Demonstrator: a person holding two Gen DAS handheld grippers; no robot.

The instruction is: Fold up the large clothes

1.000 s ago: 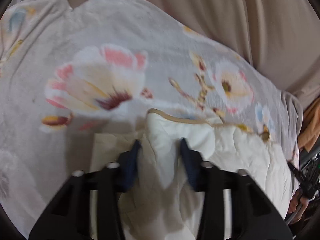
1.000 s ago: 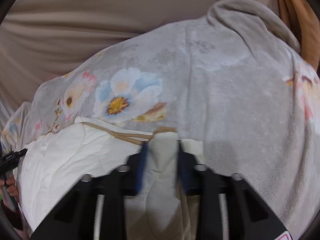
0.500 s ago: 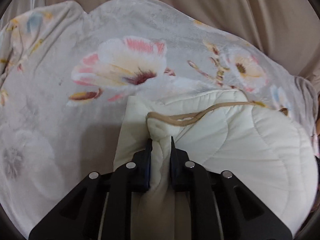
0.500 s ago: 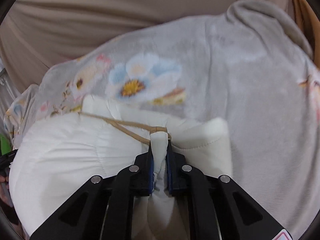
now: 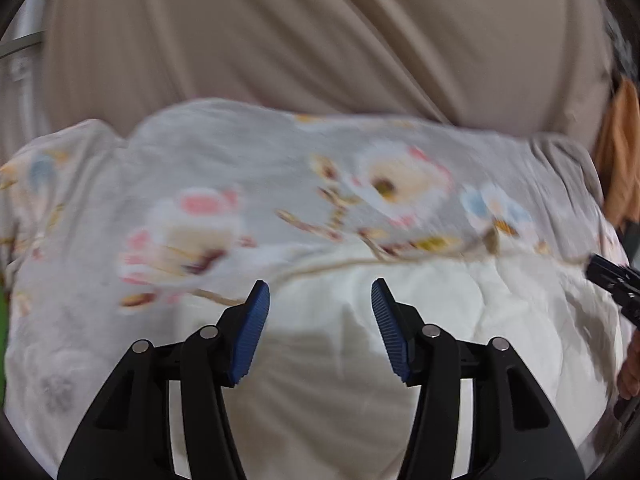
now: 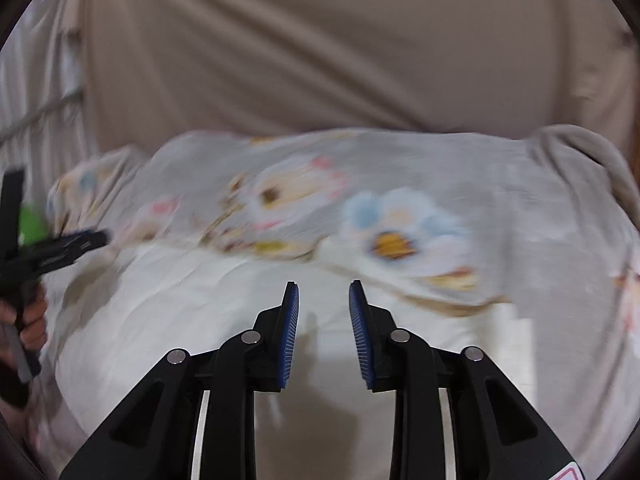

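Both let go: left gripper (image 5: 320,300) and right gripper (image 6: 323,304) jaws opening, nothing between them, cream quilted layer (image 5: 400,320) dropped onto floral blanket (image 5: 240,168), fold laid.

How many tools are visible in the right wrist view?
2: the right tool at bottom centre, the left tool at the left edge; both have jaws opening, nothing between them.

You have before you: one floral blanket (image 5: 224,168), grey face up, its cream quilted underside (image 5: 328,380) folded over near you; two grippers, left gripper (image 5: 320,300) and right gripper (image 6: 324,300); four blue pads (image 5: 250,332), two per gripper; one beige sheet (image 5: 320,32) beyond.
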